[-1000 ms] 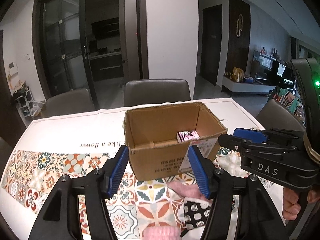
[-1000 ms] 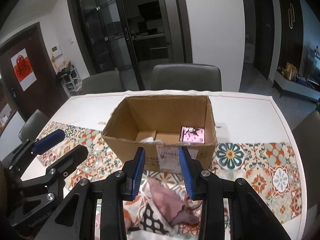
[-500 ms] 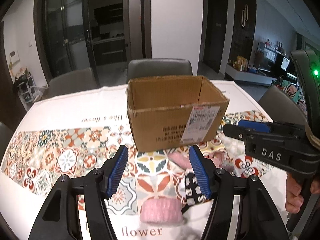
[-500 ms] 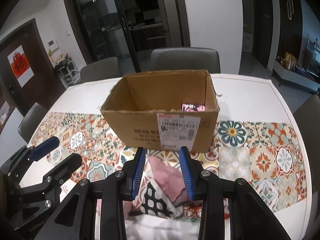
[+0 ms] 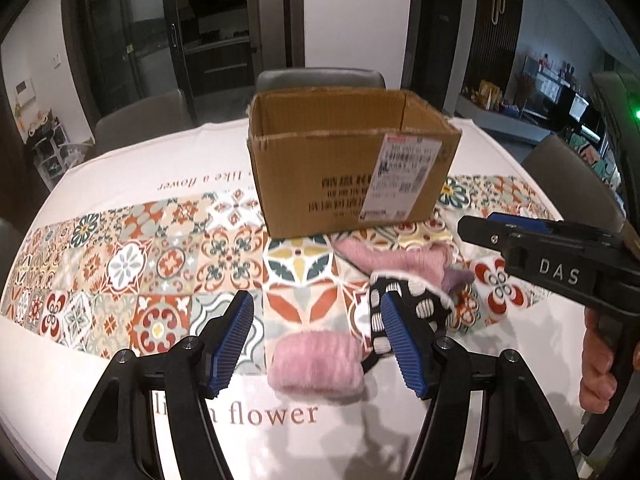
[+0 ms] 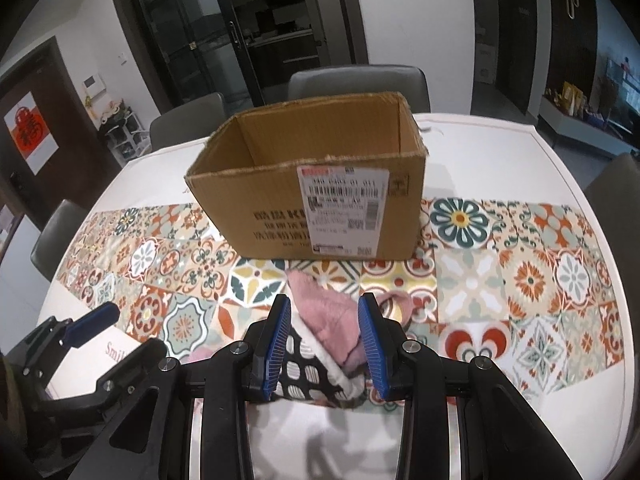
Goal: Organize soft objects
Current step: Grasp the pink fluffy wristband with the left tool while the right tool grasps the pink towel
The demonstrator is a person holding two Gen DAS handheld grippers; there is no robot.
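Observation:
An open cardboard box (image 5: 352,172) stands on the patterned tablecloth; it also shows in the right wrist view (image 6: 320,208). In front of it lie a pink fuzzy cloth (image 5: 400,258), a black-and-white dotted piece (image 5: 404,300) and a pink rolled soft item (image 5: 316,362). My left gripper (image 5: 316,340) is open, its fingers on either side of the pink roll, just above it. My right gripper (image 6: 324,340) is open, its fingers on either side of the pink cloth (image 6: 328,320) and the dotted piece (image 6: 304,372). The right gripper also shows at the right of the left wrist view (image 5: 540,248).
Grey chairs (image 6: 356,80) stand around the round table (image 6: 500,148). The near part of the tablecloth is white with printed lettering (image 5: 272,414). Dark glass doors (image 5: 160,40) and a white wall are behind.
Both grippers have pulled back from the box and dropped lower toward the soft items near the table's front. The box's inside is now out of sight.

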